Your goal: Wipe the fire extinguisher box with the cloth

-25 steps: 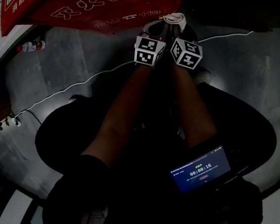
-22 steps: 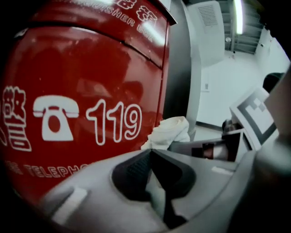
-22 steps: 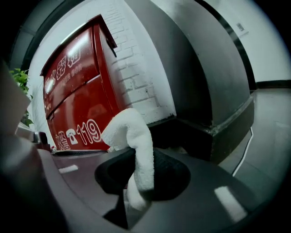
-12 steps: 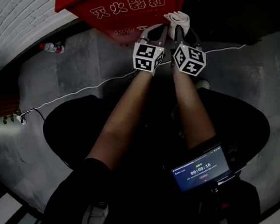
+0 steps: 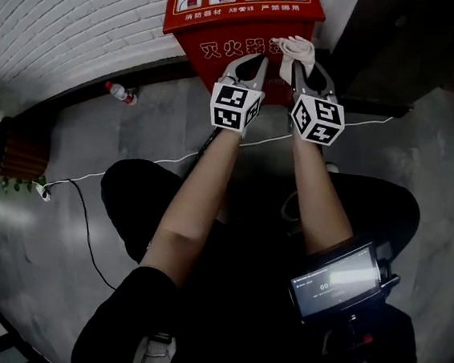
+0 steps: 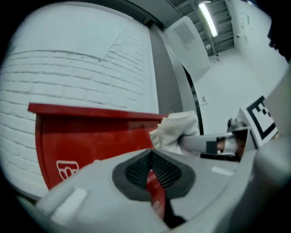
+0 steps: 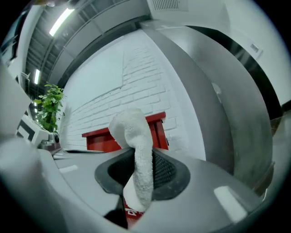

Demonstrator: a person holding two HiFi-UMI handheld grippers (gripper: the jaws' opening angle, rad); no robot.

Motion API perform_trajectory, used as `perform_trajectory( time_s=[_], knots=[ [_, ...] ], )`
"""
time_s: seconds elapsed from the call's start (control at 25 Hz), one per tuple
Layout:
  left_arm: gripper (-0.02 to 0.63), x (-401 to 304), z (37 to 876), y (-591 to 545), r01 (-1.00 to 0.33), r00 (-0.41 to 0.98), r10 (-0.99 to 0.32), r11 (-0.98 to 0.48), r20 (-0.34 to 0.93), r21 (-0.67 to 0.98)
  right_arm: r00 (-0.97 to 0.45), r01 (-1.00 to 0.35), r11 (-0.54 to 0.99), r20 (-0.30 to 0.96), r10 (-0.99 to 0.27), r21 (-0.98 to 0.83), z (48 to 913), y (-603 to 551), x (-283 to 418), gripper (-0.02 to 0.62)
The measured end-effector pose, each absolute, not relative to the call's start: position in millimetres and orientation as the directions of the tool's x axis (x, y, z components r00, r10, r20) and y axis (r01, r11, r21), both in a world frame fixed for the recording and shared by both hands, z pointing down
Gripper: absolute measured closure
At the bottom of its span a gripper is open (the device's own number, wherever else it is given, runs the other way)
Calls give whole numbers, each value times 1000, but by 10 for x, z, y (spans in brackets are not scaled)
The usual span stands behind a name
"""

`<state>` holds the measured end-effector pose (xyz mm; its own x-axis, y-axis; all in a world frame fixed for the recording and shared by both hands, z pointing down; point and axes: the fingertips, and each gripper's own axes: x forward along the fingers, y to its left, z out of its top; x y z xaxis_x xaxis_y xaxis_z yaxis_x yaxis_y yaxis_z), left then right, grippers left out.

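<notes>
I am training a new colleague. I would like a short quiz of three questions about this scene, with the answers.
1. True or false: the left hand-held gripper holds the cloth.
2. Where does the fire extinguisher box stand? A) against the white brick wall; B) on a table; C) inside a cupboard.
3. Fill in: the bottle lies on the ____, left of the box.
Key: 1 false, the right hand-held gripper is shut on it; 2 A; 3 floor.
</notes>
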<state>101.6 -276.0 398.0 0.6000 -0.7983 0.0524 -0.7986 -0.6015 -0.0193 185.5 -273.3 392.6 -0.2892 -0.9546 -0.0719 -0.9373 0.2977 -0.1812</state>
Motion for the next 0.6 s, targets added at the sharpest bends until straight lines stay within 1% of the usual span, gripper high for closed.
perform_trajectory(
  time_s=[0.2,0.32,0.4,0.6],
  knots=[
    [606,950,3115,-2664,-788,614,-788,-612,-35,-63,-296,-938,317,-155,-943,-139,3198,-2595,1904,505],
    [606,915,2627,-2628,-773,634,-768,-628,-91,-89,-321,-936,340,-178,-930,-92,2752,-2589,1911,505],
    [606,865,2337,-2646,-771,637,-761,-627,-121,-116,-351,-931,362,-170,-921,-38,2505,-2633,1902,505],
    [606,749,1791,-2811,-778,628,-761,-609,-163,-158,-437,-896,425,-98,-894,127,2054,-2800,1906,505]
  ],
)
